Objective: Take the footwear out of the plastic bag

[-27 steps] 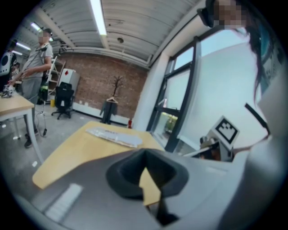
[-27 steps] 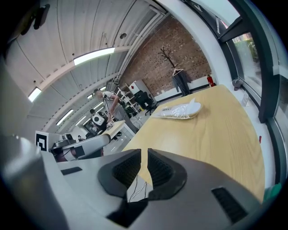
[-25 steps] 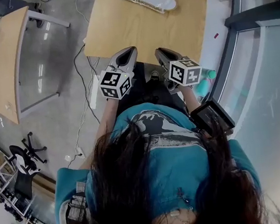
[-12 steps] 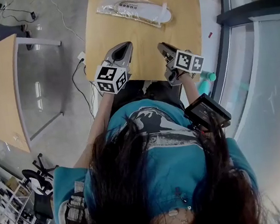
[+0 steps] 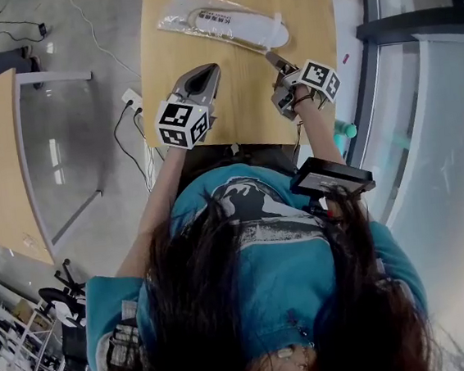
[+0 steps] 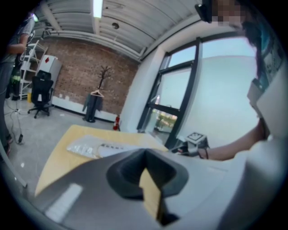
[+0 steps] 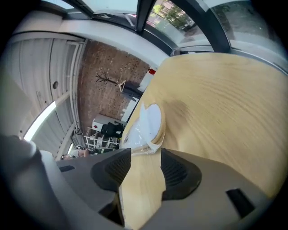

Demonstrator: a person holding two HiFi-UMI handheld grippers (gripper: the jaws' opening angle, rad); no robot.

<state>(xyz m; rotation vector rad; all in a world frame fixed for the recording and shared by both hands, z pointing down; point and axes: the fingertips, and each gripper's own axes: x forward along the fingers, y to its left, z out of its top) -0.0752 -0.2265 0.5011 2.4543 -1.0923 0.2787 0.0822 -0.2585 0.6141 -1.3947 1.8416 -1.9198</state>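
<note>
Your right tool [image 5: 275,59], jaws just opened with nothing between them yet, has the end of the plastic bag [image 5: 198,15] just ahead at 11 o'clock. The bag with the footwear [image 5: 247,27] lies from 10 to 4 o'clock across the tabletop [image 5: 240,105]. Your left tool [image 5: 202,76], closed and empty, is farther from it.

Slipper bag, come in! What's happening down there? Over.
Left gripper shut, empty. Right gripper fingers just opening, nothing between them, by end of bag. Slipper inside bag, flat on table. Path clear.

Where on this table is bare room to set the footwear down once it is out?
Bare wood between the left hand-held gripper and right hand-held gripper, back to the table's near edge. Crowded: the far strip, taken by the plastic bag.
</note>
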